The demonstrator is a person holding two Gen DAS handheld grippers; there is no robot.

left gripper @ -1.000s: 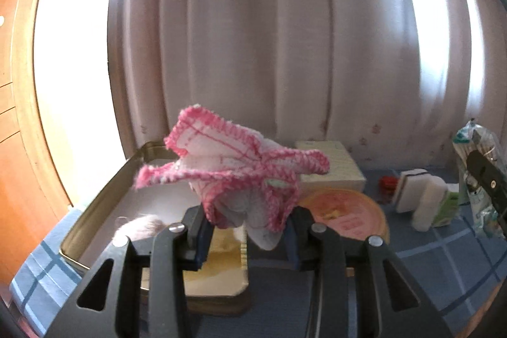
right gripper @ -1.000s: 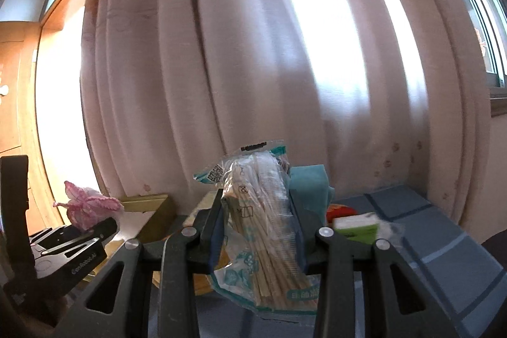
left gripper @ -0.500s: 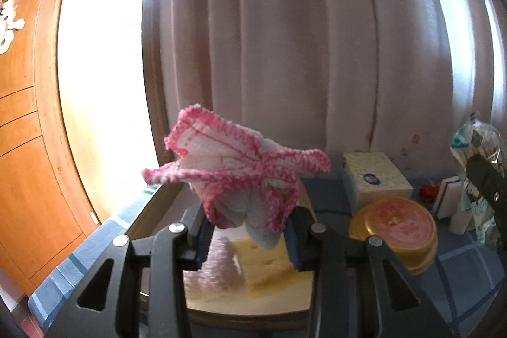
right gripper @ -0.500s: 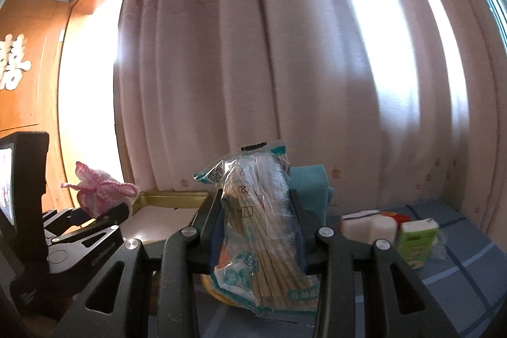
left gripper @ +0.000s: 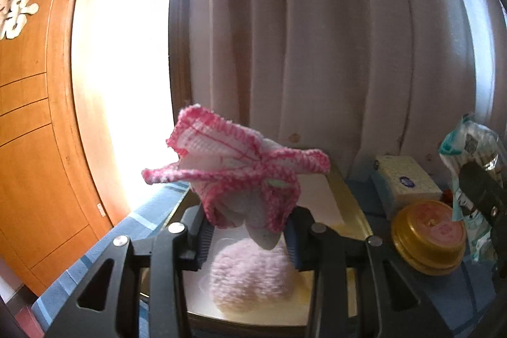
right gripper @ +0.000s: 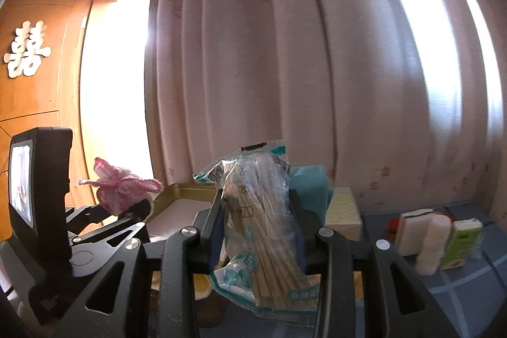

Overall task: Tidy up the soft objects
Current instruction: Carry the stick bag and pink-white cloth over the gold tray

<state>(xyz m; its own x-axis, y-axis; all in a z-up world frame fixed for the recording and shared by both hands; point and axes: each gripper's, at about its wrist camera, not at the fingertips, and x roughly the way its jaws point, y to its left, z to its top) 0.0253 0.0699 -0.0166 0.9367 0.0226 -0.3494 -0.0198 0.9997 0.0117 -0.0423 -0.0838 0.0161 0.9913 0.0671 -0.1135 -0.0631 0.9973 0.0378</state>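
A: Where's the cloth (left gripper: 244, 176)?

B: Bunched in the left gripper (left gripper: 247, 235), jaws clamped on its lower folds. It's in the air over the tray (left gripper: 351, 205), above the fluffy pad (left gripper: 250, 277) that lies in the tray's near end. It also shows at far left in the right wrist view (right gripper: 122, 187).

A: Orientation?

B: Long axis runs roughly left-right: pink hemmed edges splay out to both sides, one corner flap stands up at far left, a pale tail hangs down between the jaws. No clean lengthwise direction, it's crumpled.

A: Right side?

B: Right gripper (right gripper: 258, 238) is closed on a bag (right gripper: 258, 224) of sticks, bag standing near upright, sticks running up and away. It's not soft, so probably goes elsewhere.

A: How to do the drop well?

B: My read: lower until the tail touches the tray, aim for the bare floor far of the pad, not on top of it, then open. Released from height it would likely flop over the rim. Keep clear of the tin (left gripper: 427, 239) and box (left gripper: 405, 182) to the right of the tray.
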